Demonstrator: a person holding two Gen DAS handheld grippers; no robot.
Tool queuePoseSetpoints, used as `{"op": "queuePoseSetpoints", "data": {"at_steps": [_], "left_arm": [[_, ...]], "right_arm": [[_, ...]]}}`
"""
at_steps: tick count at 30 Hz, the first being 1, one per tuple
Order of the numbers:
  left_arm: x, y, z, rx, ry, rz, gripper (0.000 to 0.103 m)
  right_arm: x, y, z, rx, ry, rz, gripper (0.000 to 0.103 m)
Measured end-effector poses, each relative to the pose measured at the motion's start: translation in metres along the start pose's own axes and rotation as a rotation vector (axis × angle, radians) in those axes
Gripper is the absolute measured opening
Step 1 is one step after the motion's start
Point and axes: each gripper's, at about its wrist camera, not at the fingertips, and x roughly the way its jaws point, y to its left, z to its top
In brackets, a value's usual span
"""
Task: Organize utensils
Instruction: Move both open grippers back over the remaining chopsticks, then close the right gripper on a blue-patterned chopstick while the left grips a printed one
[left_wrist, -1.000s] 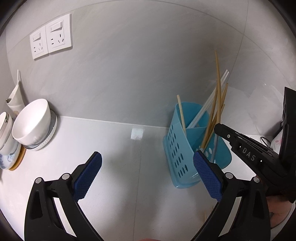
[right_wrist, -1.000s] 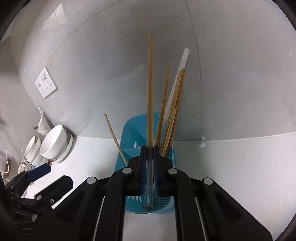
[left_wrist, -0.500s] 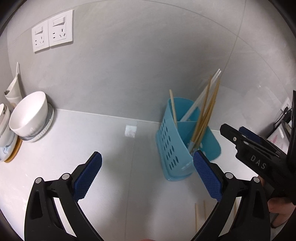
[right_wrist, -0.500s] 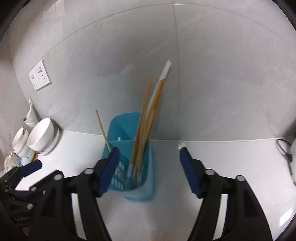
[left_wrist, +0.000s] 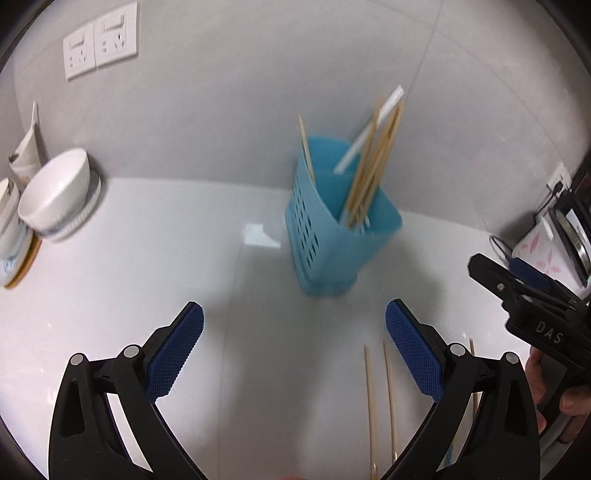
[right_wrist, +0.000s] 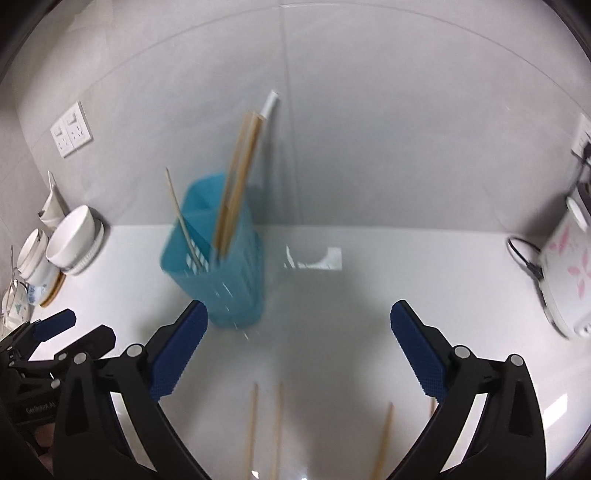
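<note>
Blue utensil holder (left_wrist: 334, 236) standing on white counter (left_wrist: 147, 266), carrying bundled wooden chopsticks (left_wrist: 373, 173) plus one white. Left gripper (left_wrist: 294, 354) hovering with jaws spread wide, gripping nothing, holder ahead beyond the fingertips. Right gripper (right_wrist: 297, 354) likewise gaping, empty, holder ahead-left. Loose chopsticks (right_wrist: 264, 428) lying flat on counter between right jaws.

White glossy desk (left_wrist: 147, 258) against grey wall. On it: blue perforated utensil holder (left_wrist: 332, 236) upright, loose wooden chopsticks (left_wrist: 380, 398) lying flat at near edge, stacked white bowls (left_wrist: 55, 195) far left, white floral appliance (right_wrist: 565, 273) far right.
</note>
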Motion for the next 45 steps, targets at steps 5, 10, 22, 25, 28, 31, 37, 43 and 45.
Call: {"op": "queuePoseSetpoints", "data": {"at_steps": [5, 10, 22, 25, 28, 31, 37, 43, 45], "left_arm": [[0.009, -0.011, -0.027, 0.013, 0.070, -0.008, 0.097], [0.024, -0.018, -0.055, 0.018, 0.148, -0.009, 0.097], [0.064, -0.043, -0.122, 0.039, 0.332, 0.037, 0.097], [0.071, -0.048, -0.130, 0.045, 0.361, 0.045, 0.097], [0.076, -0.048, -0.132, 0.037, 0.388, 0.052, 0.097], [0.082, -0.051, -0.135, 0.047, 0.413, 0.051, 0.097], [0.092, -0.061, -0.137, 0.088, 0.462, 0.092, 0.094], [0.101, -0.069, -0.134, 0.109, 0.521, 0.158, 0.079], [0.101, -0.071, -0.131, 0.105, 0.553, 0.161, 0.066]], "right_arm": [[0.003, -0.028, -0.035, 0.052, 0.091, -0.037, 0.095], [0.004, -0.050, -0.072, 0.082, 0.162, -0.072, 0.095], [0.021, -0.064, -0.148, 0.096, 0.376, -0.083, 0.086], [0.019, -0.061, -0.157, 0.065, 0.402, -0.100, 0.084], [0.017, -0.060, -0.165, 0.066, 0.439, -0.106, 0.082], [0.018, -0.058, -0.172, 0.060, 0.472, -0.116, 0.079], [0.024, -0.056, -0.176, 0.065, 0.534, -0.124, 0.067], [0.033, -0.056, -0.178, 0.100, 0.599, -0.108, 0.052], [0.036, -0.057, -0.177, 0.113, 0.620, -0.093, 0.044]]}}
